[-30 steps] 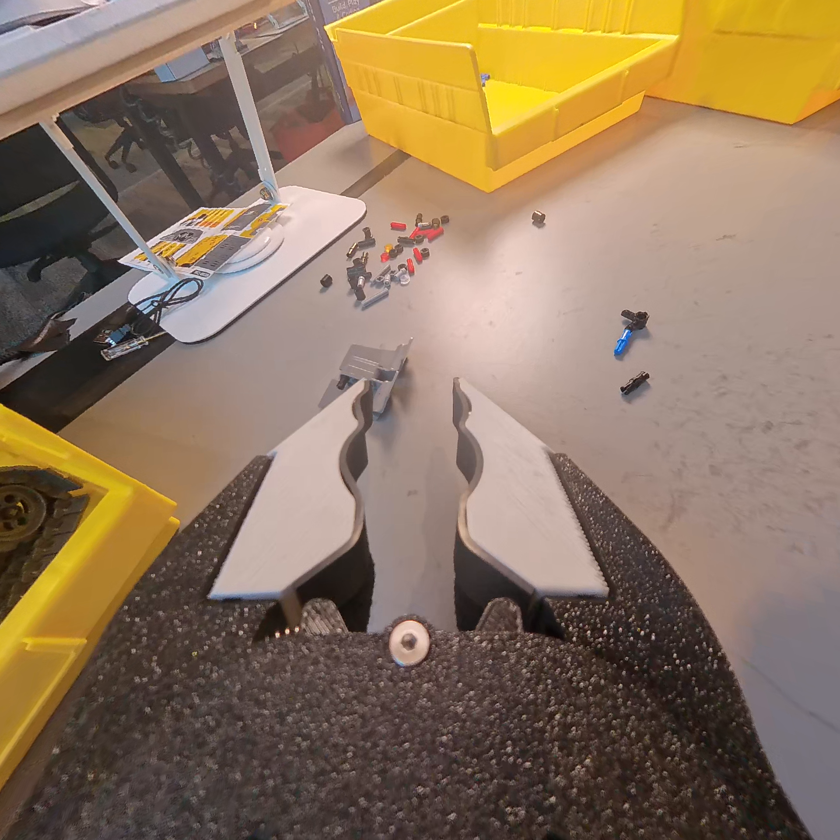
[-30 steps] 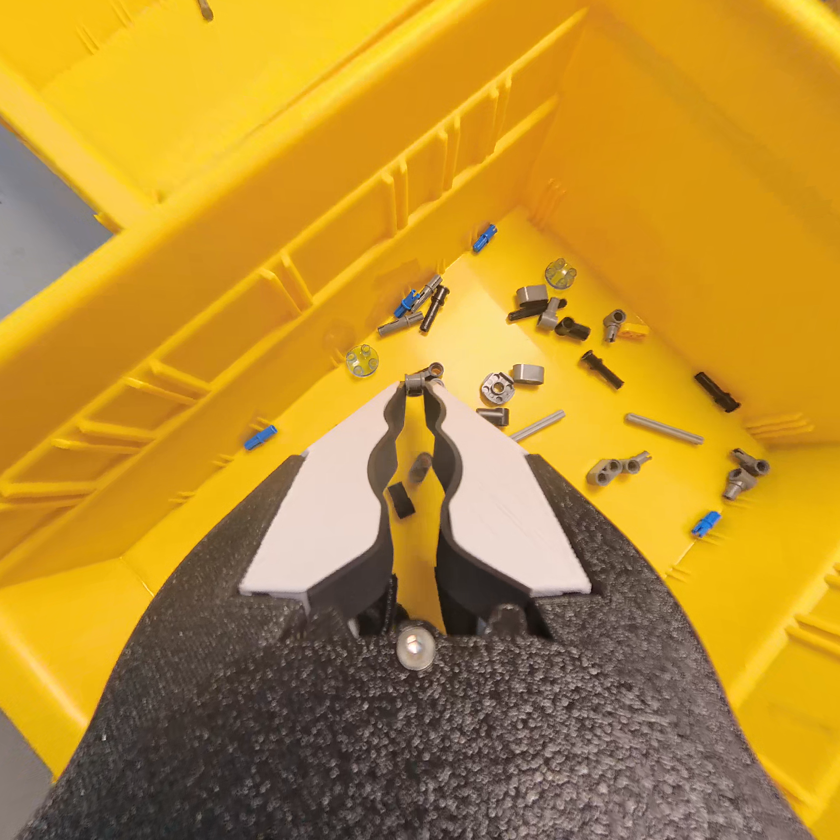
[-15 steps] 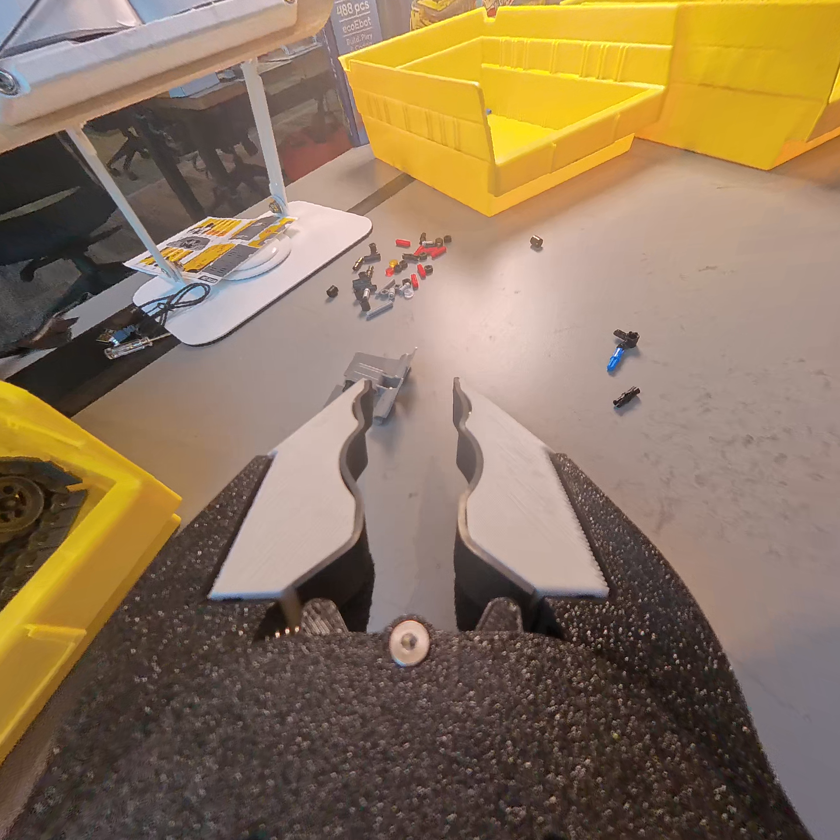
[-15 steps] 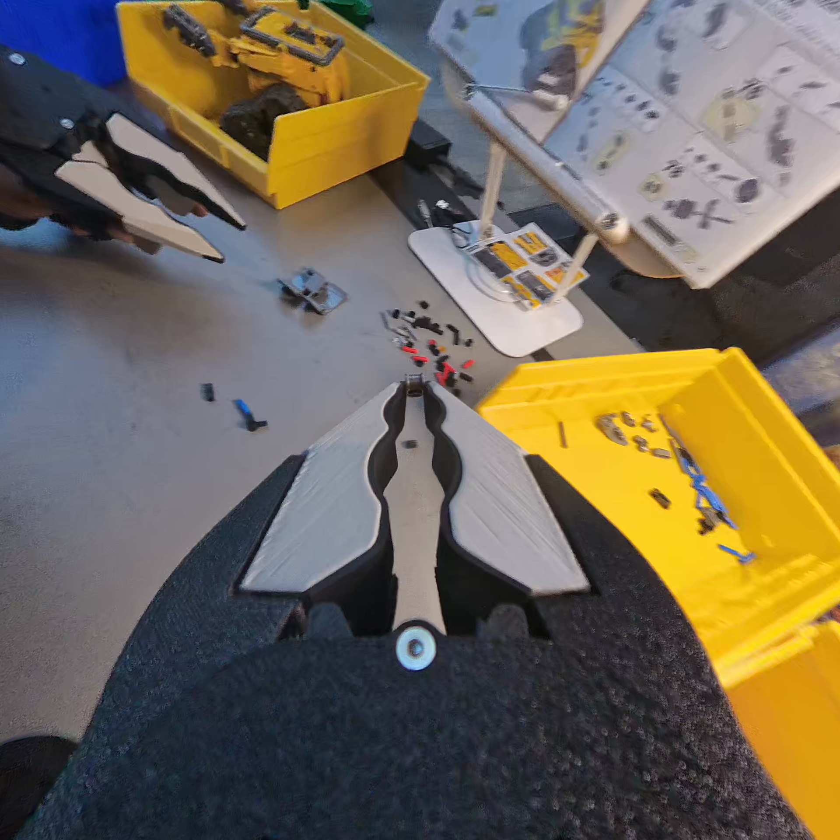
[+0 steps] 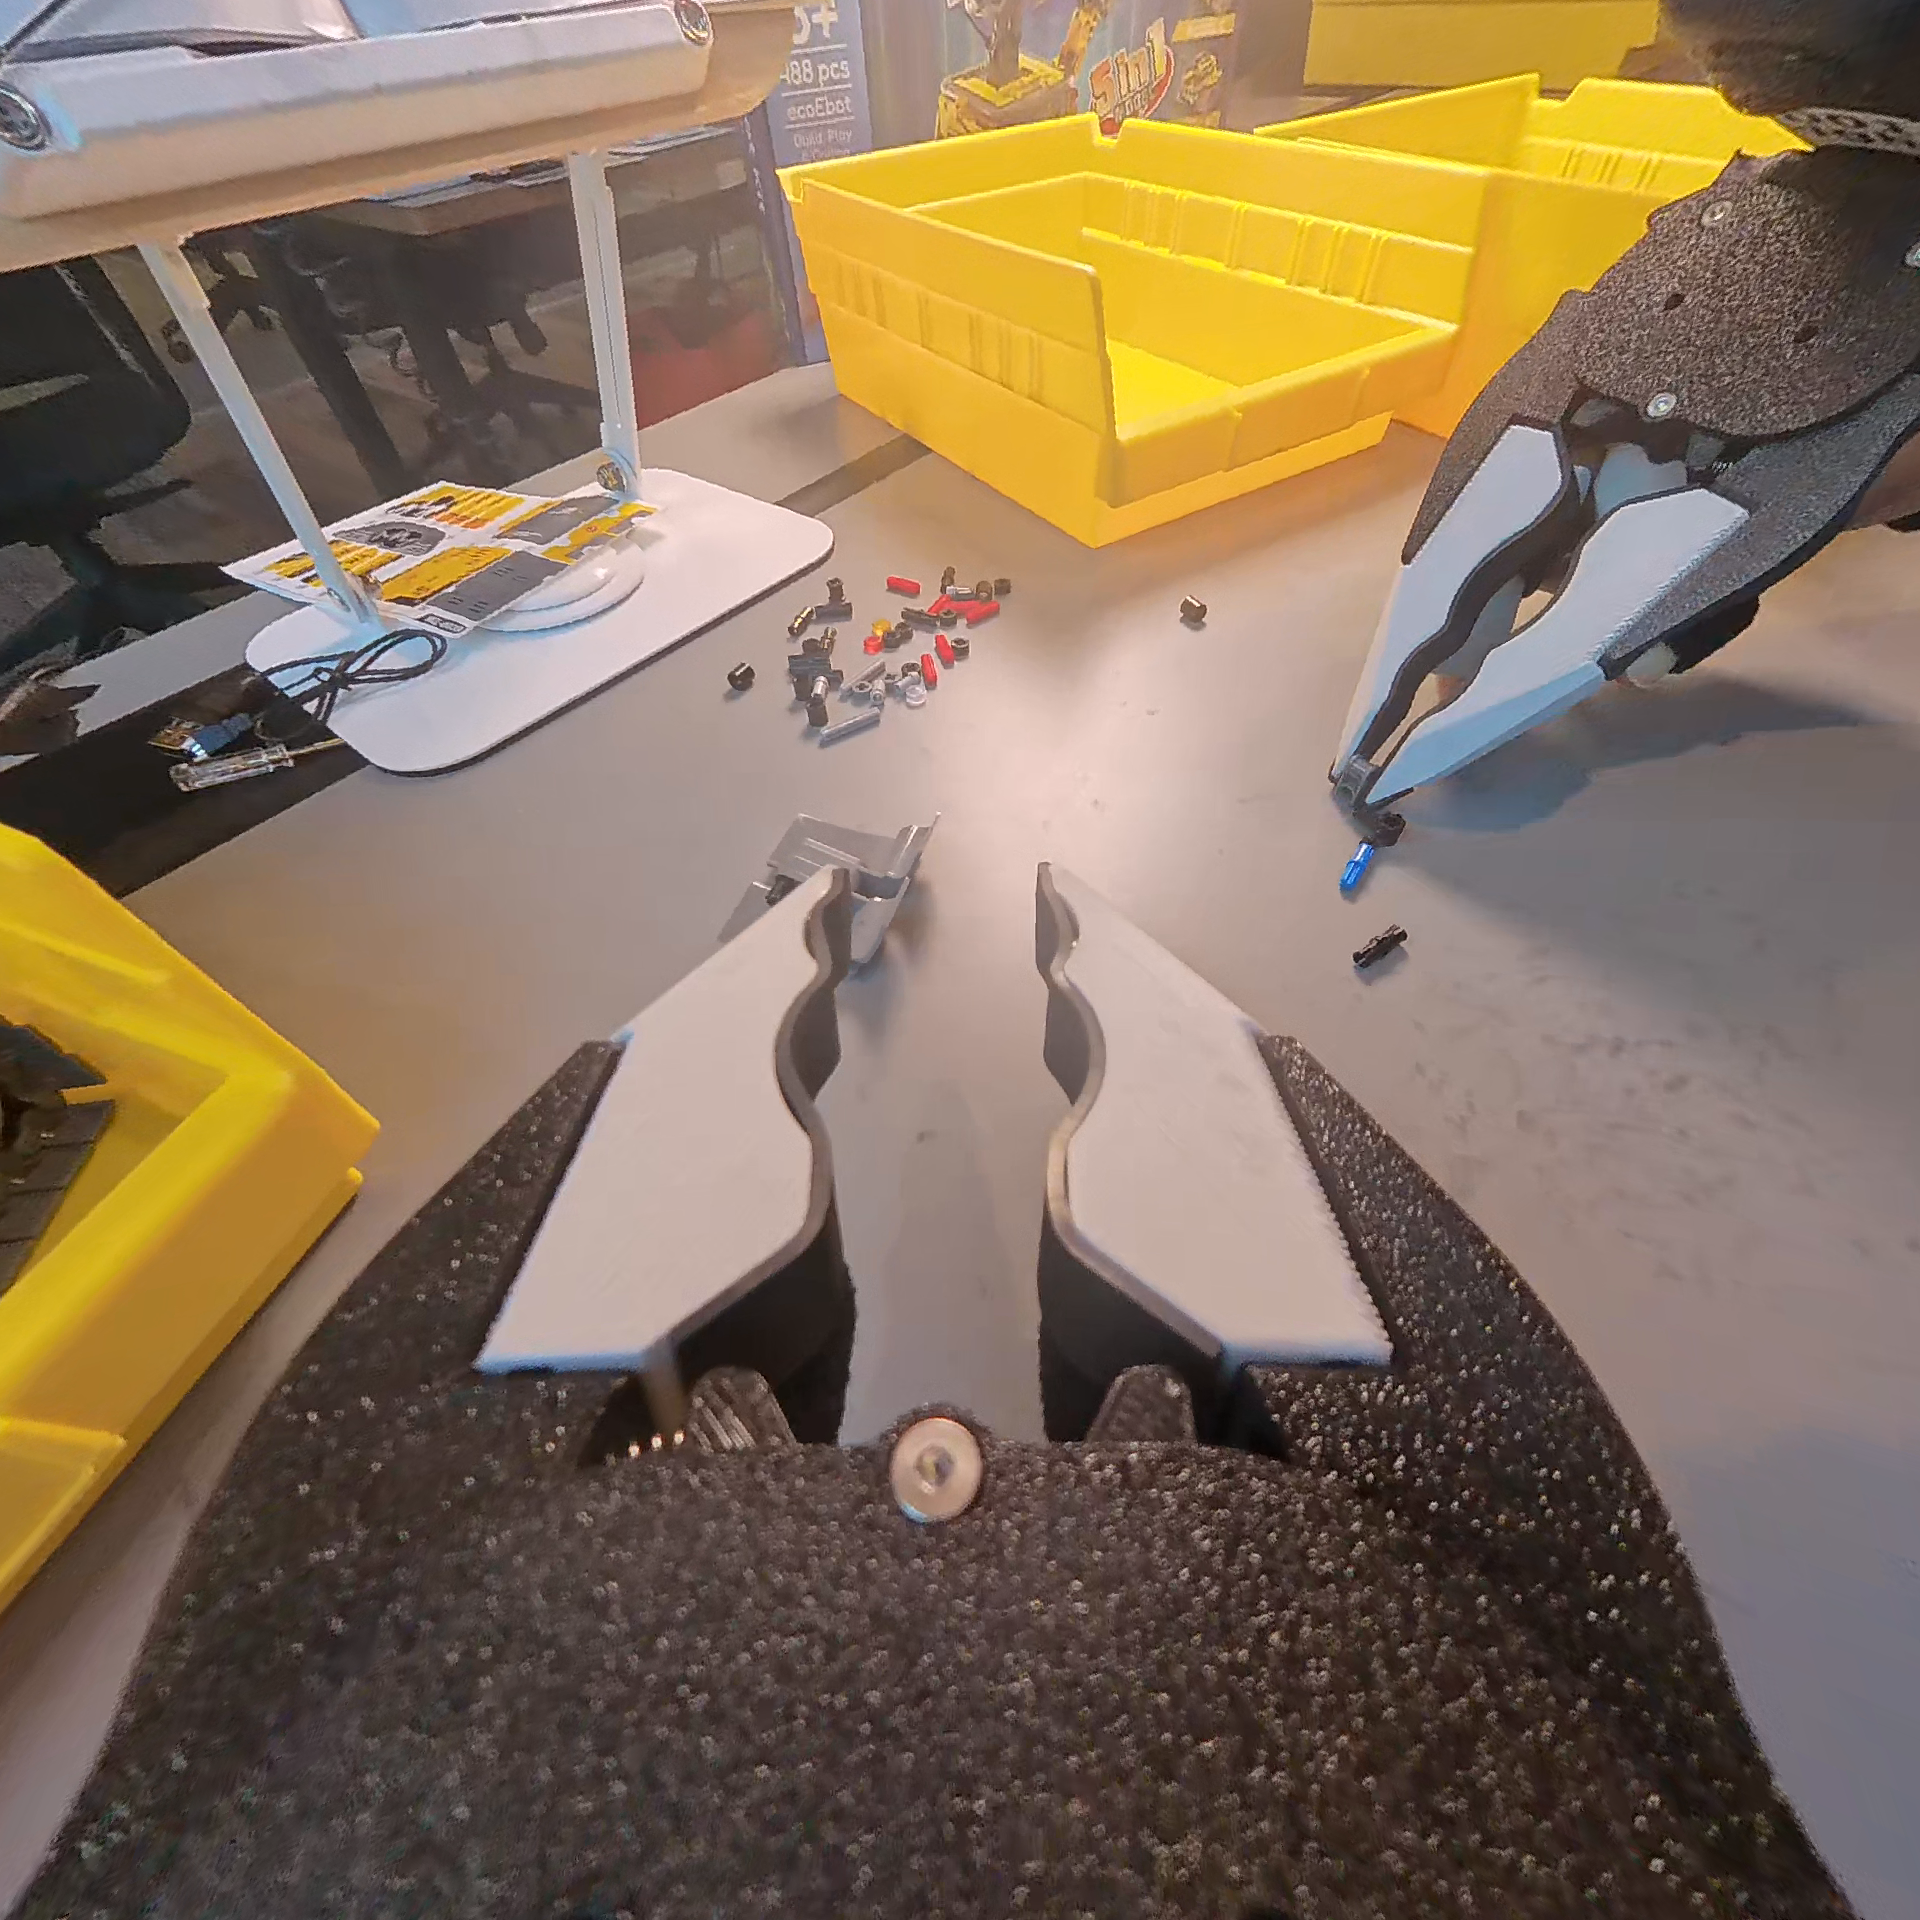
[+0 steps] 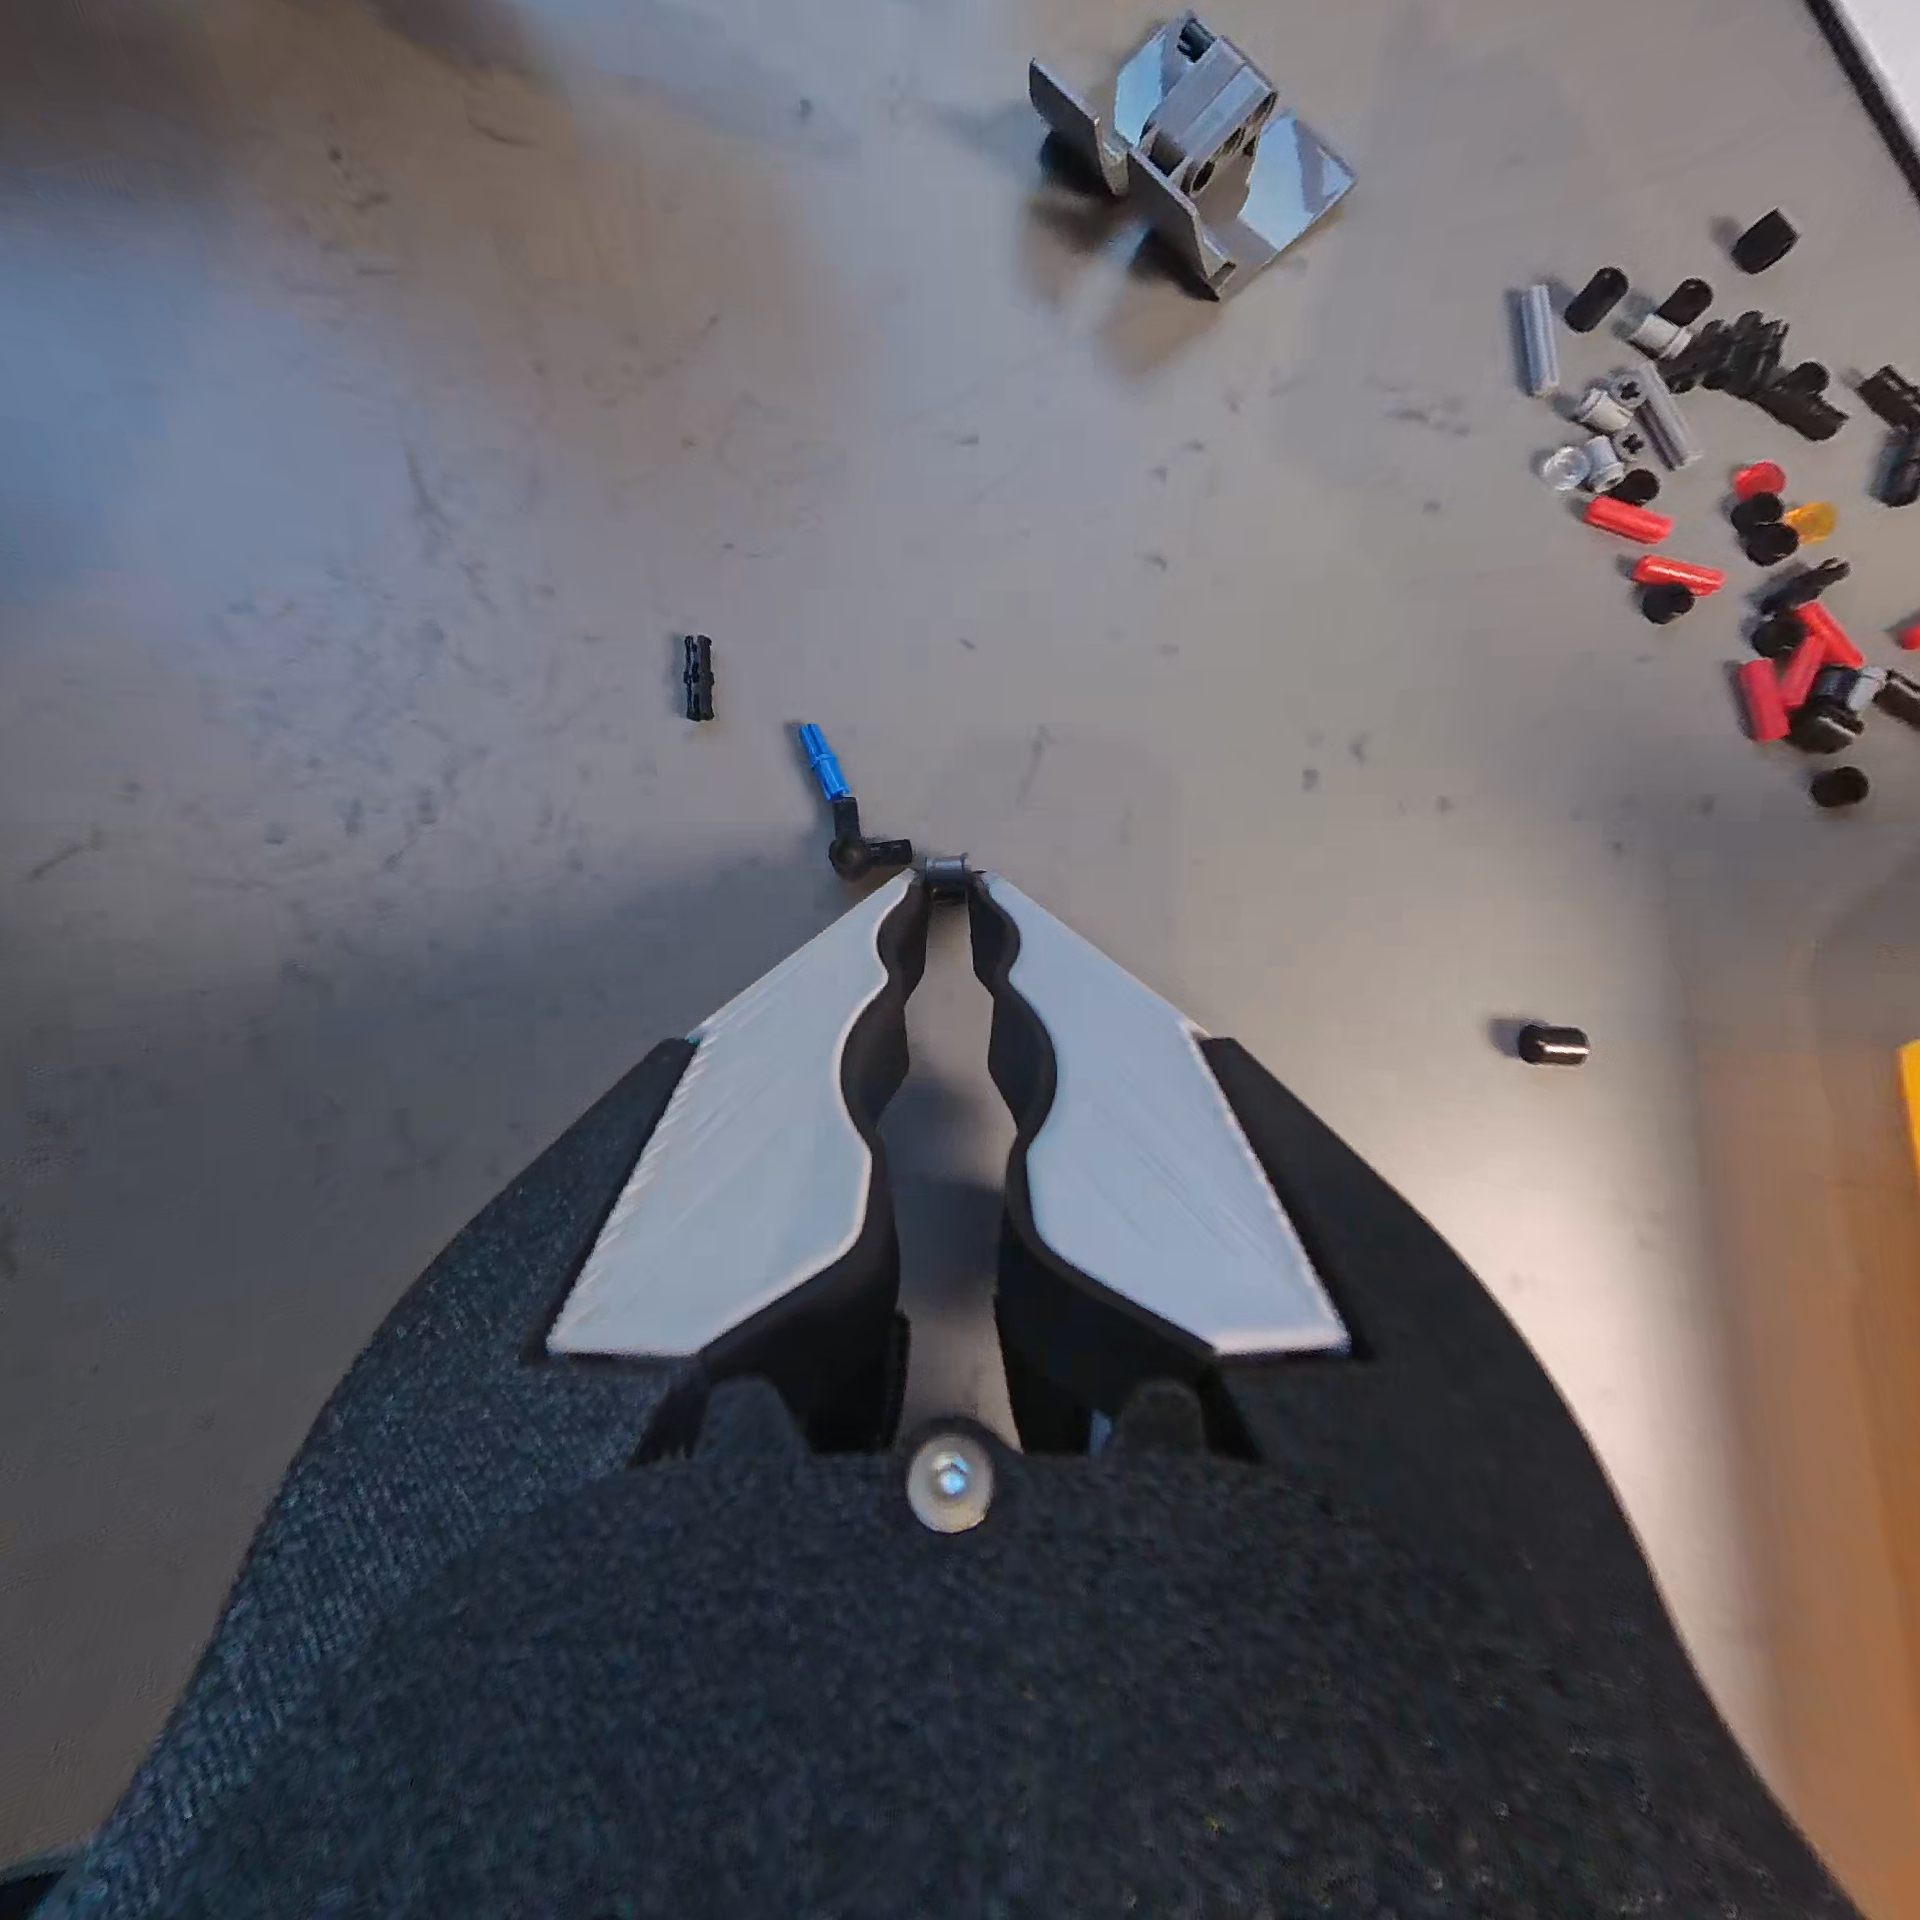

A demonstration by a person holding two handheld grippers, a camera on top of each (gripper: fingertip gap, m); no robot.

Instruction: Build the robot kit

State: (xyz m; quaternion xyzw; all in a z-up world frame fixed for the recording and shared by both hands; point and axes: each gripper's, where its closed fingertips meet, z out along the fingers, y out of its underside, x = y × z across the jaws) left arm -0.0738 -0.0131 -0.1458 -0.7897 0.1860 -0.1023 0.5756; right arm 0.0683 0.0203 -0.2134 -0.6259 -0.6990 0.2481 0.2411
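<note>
My right gripper [image 6: 948, 883] is shut on a small grey connector piece [image 6: 948, 871] and holds it just above the grey table, next to a black connector with a blue pin [image 6: 840, 798]. It also shows in the left wrist view [image 5: 1359, 781], tips down over the same blue pin [image 5: 1355, 873]. My left gripper [image 5: 937, 883] is open and empty, low over the table. Its left fingertip lies just in front of a grey panel assembly [image 5: 854, 864], which the right wrist view [image 6: 1184, 156] shows too.
A heap of small black, red and grey pieces [image 5: 883, 649] lies beyond the assembly. A short black pin [image 6: 698, 677] and a black bush [image 6: 1552, 1043] lie loose. Yellow bins [image 5: 1122, 343] stand at the back, another [image 5: 135, 1195] at the left. A white stand base [image 5: 644, 623] holds a sheet. The left gripper's tips are roughly 15 centimeters from the right gripper's. My right gripper's tips are some 11 centimeters from the black bush [image 6: 1552, 1043].
My right gripper has left the yellow bin with the grey piece, swung across and come down to the table by the blue pin. My left gripper has barely moved and stays open.
</note>
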